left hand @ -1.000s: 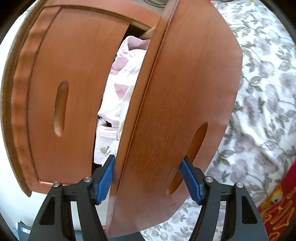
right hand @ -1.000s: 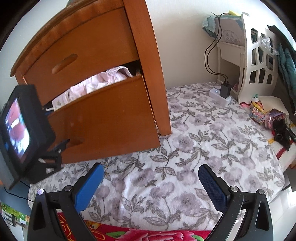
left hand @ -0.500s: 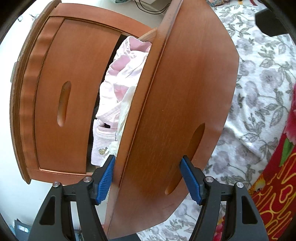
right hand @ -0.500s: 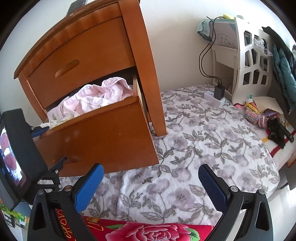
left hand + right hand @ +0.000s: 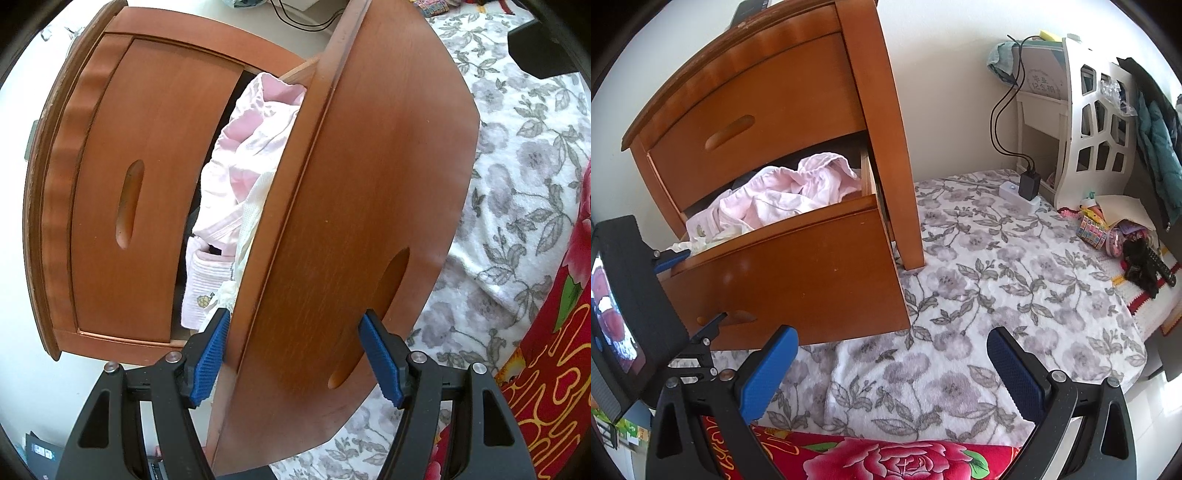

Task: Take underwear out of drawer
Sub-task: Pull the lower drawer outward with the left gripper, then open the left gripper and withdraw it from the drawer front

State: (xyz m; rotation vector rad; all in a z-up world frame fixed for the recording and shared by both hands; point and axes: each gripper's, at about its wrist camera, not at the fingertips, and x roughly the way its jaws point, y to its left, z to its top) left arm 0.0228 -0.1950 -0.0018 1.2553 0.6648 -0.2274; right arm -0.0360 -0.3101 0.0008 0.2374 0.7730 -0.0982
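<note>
wooden drawer (image 5: pixel 332 229) front clamped edgewise by left gripper (image 5: pixel 295 354)

underwear (image 5: pixel 768 199) in drawer (image 5: pixel 798 273) on bed (image 5: pixel 997 295)

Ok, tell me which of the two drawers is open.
The lower drawer: it is pulled out with pink clothes showing, and the left gripper grips its front. The upper drawer sits flush, shut.

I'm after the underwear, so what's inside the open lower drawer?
Crumpled pink and white clothes fill the drawer up to its front edge, with something dark behind. Whatever lies beneath them is covered.
</note>
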